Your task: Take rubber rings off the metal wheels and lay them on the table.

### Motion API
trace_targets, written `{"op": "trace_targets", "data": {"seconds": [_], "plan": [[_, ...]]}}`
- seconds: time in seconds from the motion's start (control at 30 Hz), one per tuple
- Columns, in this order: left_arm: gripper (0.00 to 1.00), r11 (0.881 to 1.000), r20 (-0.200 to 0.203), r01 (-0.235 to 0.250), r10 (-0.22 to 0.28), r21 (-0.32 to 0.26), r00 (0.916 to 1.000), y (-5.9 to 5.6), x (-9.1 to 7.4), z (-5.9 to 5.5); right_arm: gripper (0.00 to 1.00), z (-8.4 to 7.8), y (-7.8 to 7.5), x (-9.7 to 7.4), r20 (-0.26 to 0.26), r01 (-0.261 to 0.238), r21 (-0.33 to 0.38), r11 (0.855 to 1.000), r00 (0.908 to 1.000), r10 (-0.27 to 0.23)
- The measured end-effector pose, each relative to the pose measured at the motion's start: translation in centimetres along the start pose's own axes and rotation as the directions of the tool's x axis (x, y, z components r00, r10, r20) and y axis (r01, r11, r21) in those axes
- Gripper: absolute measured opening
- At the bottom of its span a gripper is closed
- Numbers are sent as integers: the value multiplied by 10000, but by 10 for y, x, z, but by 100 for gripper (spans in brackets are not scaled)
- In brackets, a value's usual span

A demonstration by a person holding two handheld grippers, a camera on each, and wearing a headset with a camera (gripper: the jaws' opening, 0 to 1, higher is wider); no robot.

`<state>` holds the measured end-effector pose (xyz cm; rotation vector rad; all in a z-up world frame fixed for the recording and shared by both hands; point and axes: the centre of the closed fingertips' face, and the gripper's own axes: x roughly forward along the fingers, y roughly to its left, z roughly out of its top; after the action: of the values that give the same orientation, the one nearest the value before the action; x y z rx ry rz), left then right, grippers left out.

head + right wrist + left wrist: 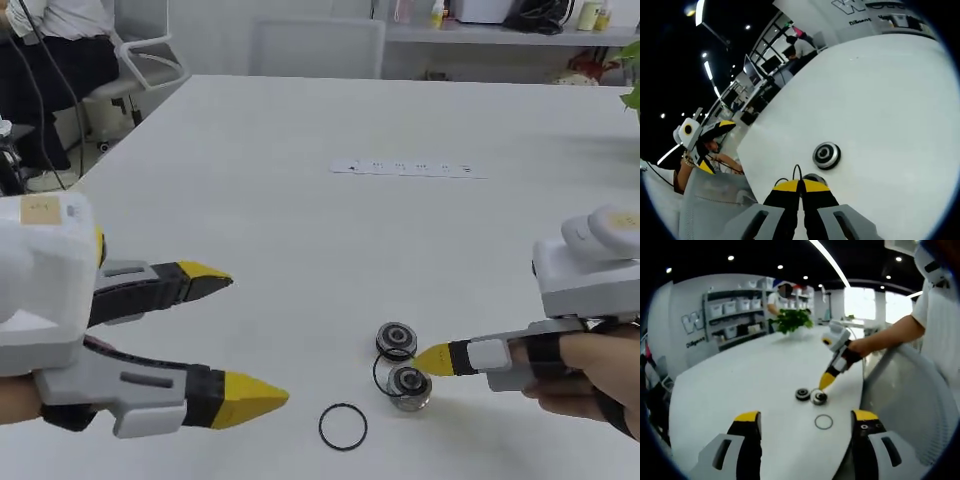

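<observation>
On the white worktop (300, 230) the right gripper (417, 359) pinches a thin black rubber ring (377, 373) partly off the nearer round metal wheel (410, 386), which I judge needs a clean pull away next, while the left gripper (256, 340) hangs with fingers spread.

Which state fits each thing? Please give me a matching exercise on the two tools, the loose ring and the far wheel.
1 left tool
2 right tool
3 loose rubber ring
4 far metal wheel

a black ring on its rim
b jaws wide apart
c flat on the table
d shut on the near wheel's rubber ring

Pairs: 1-b, 2-d, 3-c, 4-a
</observation>
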<state>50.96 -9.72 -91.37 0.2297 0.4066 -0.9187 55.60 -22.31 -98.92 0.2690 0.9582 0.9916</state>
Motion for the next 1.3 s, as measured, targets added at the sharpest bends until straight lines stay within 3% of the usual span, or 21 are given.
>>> {"op": "trace_targets", "data": {"seconds": [0.4, 0.77, 0.9, 1.0, 1.3], "plan": [[77, 9962, -91, -319, 313, -810, 9995, -5, -8, -27, 0, 0, 15, 6, -59, -448, -201, 9988, 9990, 447], [90, 9921, 167, -240, 263, -1231, 9995, -10, -5, -30, 0, -7, 27, 14, -431, -752, -501, 9959, 9964, 731], [93, 9893, -101, -291, 279, -1427, 9996, -11, -4, -36, 0, -11, 30, 17, -614, -821, -572, 9950, 9950, 785], [96, 9886, -39, -318, 315, -1470, 9995, -10, -4, -36, 0, -16, 32, 20, -800, -868, -643, 9941, 9934, 816], [95, 9859, -156, -217, 193, -1657, 9997, -12, -4, -41, 0, -25, 34, 24, -1211, -893, -844, 9924, 9895, 787]]}}
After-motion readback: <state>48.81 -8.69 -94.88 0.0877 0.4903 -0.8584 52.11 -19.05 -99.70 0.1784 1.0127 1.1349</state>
